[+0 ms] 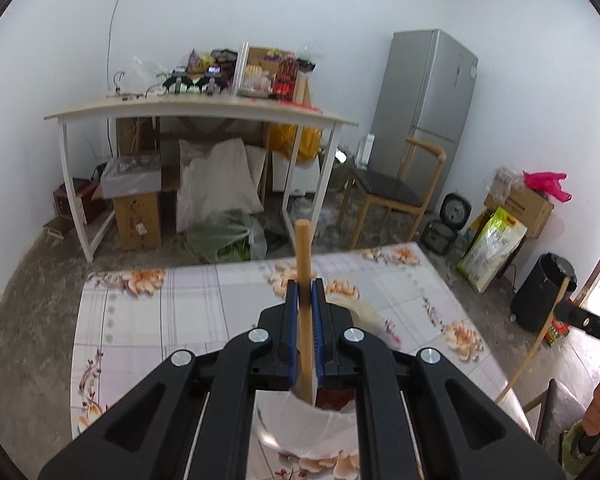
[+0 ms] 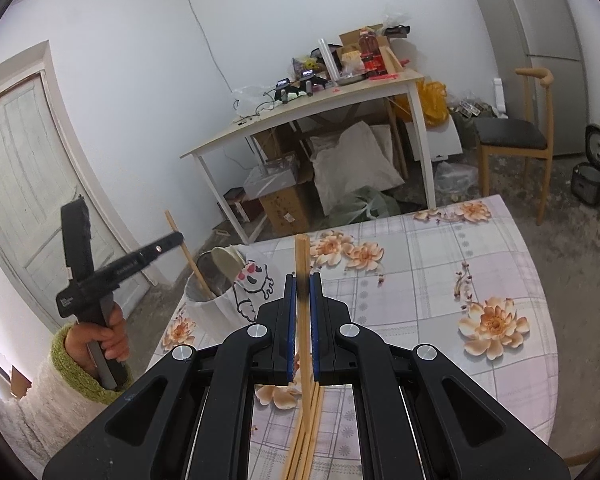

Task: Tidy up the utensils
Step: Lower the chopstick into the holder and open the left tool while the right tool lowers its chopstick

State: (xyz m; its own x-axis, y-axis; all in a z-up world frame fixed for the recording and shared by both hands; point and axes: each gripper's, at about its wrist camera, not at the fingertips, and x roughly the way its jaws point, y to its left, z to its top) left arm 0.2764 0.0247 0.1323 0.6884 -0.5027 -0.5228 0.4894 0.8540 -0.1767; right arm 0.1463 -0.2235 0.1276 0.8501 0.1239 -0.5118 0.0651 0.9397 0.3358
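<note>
My left gripper (image 1: 306, 284) is shut on a wooden utensil handle (image 1: 302, 248) that stands nearly upright. Its lower end reaches into a white holder (image 1: 308, 424) right under the jaws. In the right wrist view this holder (image 2: 220, 308) has a cartoon drawing and stands at the left side of the table. There the left gripper (image 2: 178, 238) grips the slanted handle (image 2: 198, 276) above it. My right gripper (image 2: 303, 278) is shut on a bundle of wooden chopsticks (image 2: 301, 252) over the floral tablecloth (image 2: 420, 260), to the right of the holder. A pale utensil (image 2: 228, 260) sticks out of the holder.
A white desk (image 1: 204, 110) piled with clutter stands across the room, with boxes and bags under it. A wooden chair (image 1: 396, 188) and a grey fridge (image 1: 428, 92) stand to the right. A door (image 2: 24, 184) is at the left. A hand in a green cuff (image 2: 108, 340) holds the left gripper.
</note>
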